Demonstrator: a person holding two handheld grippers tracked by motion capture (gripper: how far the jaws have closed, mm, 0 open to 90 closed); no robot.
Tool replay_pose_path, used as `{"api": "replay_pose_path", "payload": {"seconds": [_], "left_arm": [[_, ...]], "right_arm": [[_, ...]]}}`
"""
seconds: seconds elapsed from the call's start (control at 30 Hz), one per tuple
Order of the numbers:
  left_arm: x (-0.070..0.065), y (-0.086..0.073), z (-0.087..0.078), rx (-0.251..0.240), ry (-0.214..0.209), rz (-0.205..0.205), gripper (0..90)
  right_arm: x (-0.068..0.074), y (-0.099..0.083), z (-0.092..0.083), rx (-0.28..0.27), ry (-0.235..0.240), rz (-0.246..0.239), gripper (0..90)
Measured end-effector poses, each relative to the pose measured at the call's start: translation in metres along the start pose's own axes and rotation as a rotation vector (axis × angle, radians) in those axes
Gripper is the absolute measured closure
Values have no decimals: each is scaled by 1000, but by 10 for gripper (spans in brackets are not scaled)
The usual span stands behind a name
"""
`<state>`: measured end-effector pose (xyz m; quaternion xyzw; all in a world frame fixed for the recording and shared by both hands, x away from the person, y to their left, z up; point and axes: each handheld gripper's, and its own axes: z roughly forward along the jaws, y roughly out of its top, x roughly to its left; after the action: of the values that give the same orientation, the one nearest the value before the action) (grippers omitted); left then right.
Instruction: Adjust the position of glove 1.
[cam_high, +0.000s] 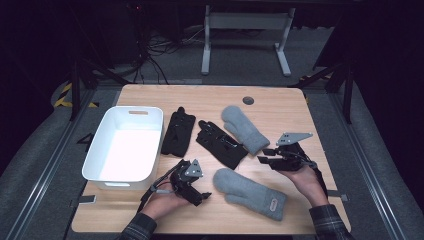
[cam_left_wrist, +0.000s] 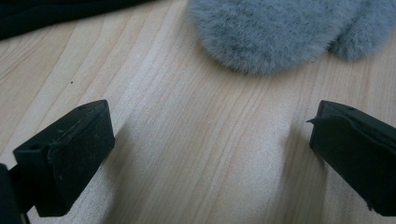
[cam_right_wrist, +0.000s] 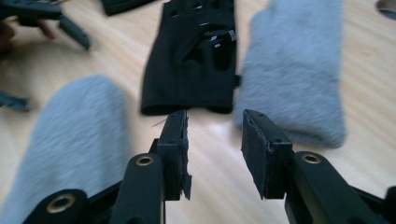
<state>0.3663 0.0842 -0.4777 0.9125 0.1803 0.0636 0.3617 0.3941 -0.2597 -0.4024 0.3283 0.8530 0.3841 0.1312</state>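
Looks like pre-grab: left gripper (cam_high: 200, 192) wide open beside the near grey mitten (cam_high: 250, 192), right gripper (cam_high: 267, 156) narrowly open, both empty.

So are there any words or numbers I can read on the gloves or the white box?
None can be read.
The near grey mitten has a small tag by its cuff: too small to read.
The black glove has small white marks: too blurred to read.
The white bin bears no text.
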Motion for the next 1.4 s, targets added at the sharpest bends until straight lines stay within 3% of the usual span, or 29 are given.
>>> {"api": "replay_pose_path", "payload": {"seconds": [0.2,0.6,0.73,1.1,1.4], "left_arm": [[0,0,0,4,0,-6,2],[-1,0,0,1,1,-6,2],[-1,0,0,1,1,-6,2],[-1,0,0,0,1,-7,2],[-1,0,-1,3,2,-4,2]], "right_arm": [[-24,12,16,-11,-30,30,631],[-51,50,49,-34,-122,38,630],[-58,62,65,-24,-127,52,621],[-63,61,104,52,-139,87,575],[-62,53,118,96,-157,80,597]]}}
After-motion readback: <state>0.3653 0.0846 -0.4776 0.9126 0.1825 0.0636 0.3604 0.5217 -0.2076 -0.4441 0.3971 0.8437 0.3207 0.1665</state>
